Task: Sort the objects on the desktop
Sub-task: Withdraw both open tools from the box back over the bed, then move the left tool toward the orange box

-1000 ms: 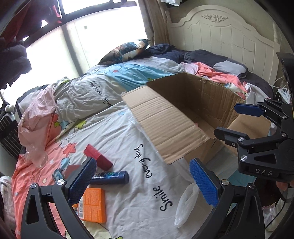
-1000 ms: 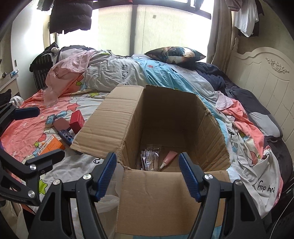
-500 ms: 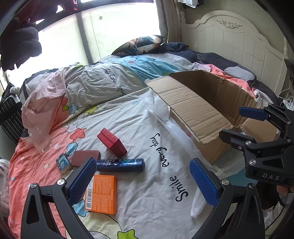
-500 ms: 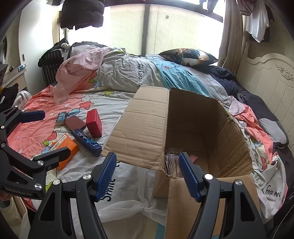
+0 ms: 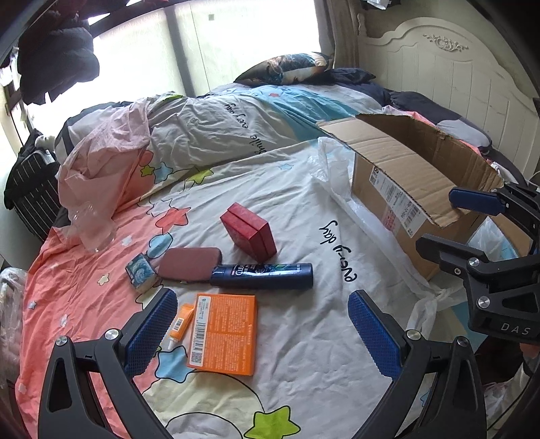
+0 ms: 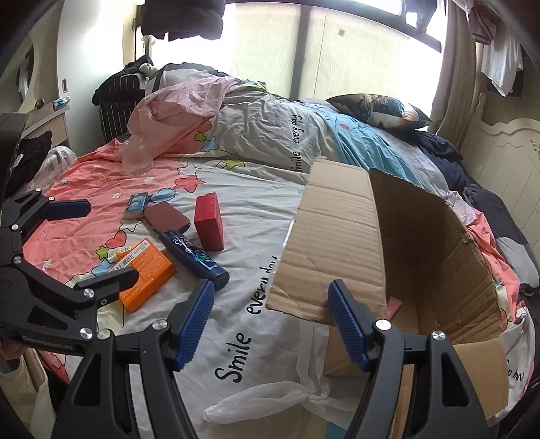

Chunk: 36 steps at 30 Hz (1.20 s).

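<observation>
Bedsheet — "Smile every day", gripper "DAS"

We're in a home bedroom: rumpled bed quilt ahead of the tongs, white carved headboard far right, pillow beyond, clothes hanging at the window, suitcase far left.
</observation>
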Each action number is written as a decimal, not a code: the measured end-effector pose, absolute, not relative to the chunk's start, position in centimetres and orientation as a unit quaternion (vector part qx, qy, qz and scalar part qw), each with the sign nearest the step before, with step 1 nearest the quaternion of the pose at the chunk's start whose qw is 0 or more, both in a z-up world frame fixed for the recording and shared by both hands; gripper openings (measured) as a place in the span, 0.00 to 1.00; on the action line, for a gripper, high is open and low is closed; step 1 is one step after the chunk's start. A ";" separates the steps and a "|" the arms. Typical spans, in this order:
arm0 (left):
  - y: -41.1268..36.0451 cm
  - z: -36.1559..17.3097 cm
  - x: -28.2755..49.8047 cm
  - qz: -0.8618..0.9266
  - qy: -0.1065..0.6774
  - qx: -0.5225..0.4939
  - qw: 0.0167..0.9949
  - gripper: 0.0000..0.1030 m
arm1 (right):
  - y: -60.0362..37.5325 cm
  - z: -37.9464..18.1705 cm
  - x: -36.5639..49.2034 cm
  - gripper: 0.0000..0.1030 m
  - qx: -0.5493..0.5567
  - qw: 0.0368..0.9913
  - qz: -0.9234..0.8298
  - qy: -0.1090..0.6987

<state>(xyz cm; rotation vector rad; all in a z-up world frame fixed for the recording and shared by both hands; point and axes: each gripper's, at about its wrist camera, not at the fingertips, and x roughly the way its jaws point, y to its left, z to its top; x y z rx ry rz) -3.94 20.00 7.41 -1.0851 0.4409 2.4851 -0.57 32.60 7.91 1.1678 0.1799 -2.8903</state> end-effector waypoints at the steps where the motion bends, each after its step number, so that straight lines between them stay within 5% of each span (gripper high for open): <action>1: 19.7 7.2 -4.0 0.887 0.157 -0.389 0.193 1.00 | 32.3 7.8 -0.6 0.64 0.373 0.012 -0.926 0.058; 36: 14.4 -0.2 -5.6 0.875 0.202 -0.420 0.130 1.00 | 24.7 2.6 -5.1 0.65 0.406 0.087 -0.901 0.127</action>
